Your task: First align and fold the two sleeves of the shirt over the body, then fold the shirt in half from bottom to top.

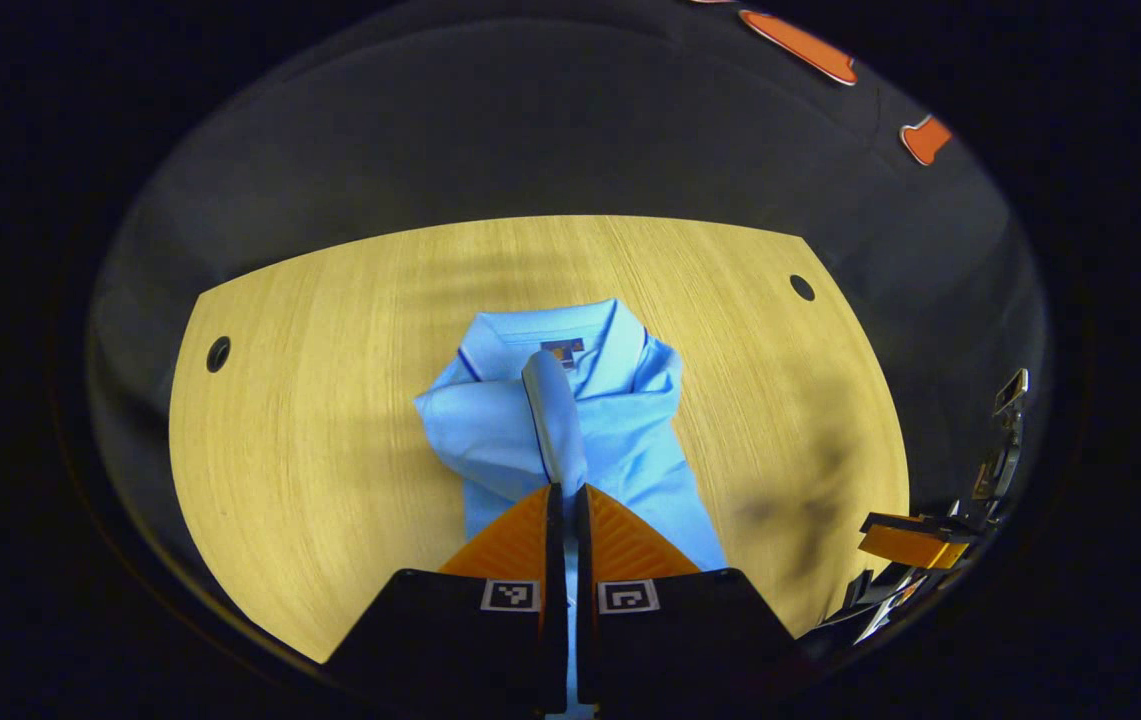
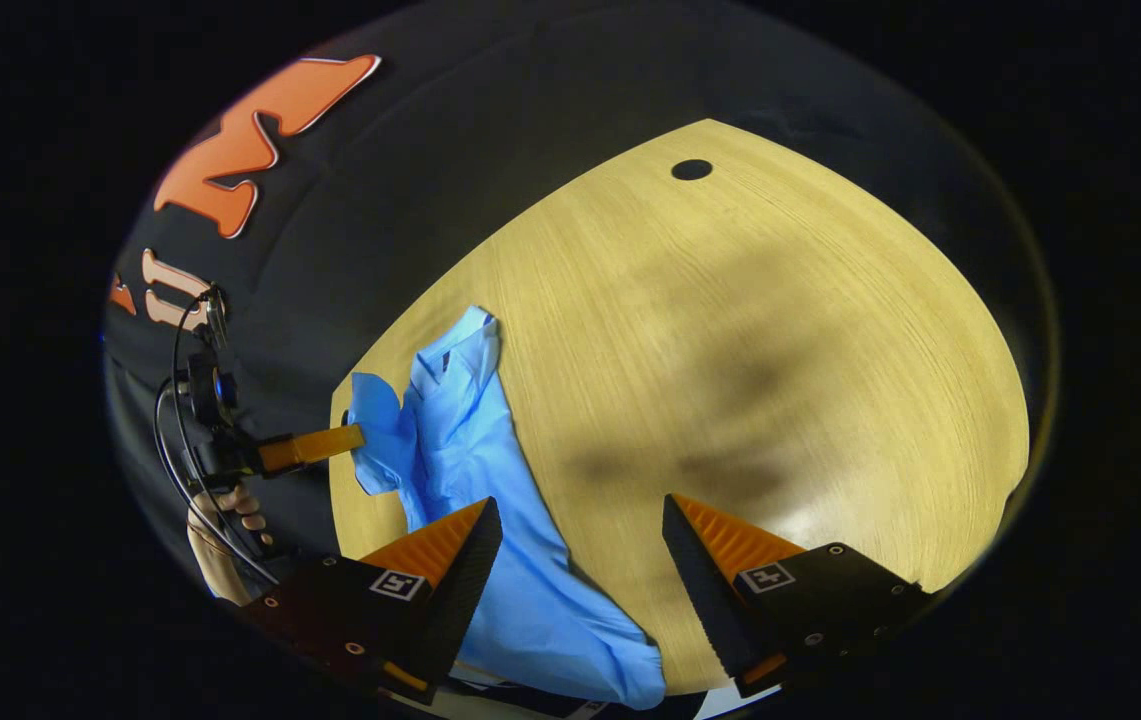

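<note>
A light blue shirt (image 1: 620,440) lies on the wooden table (image 1: 330,450), collar at the far end. In the left gripper view, my left gripper (image 1: 565,488) is shut on one sleeve (image 1: 552,400), which rises from the fingertips and is lifted over the shirt's body. The right gripper view shows the same shirt (image 2: 475,450) running along the table's left side, with the left gripper (image 2: 350,440) pinching the raised sleeve (image 2: 377,440). My right gripper (image 2: 580,515) stands open above the table, holding nothing, its left finger (image 2: 460,550) over the shirt's lower part.
The table (image 2: 780,350) has small dark holes (image 1: 218,353) (image 1: 802,287) (image 2: 691,169) near its far corners. A hand (image 2: 220,545) holds the left gripper at the table's edge. The right gripper (image 1: 915,545) shows at the table's right edge. Black cloth wall stands behind.
</note>
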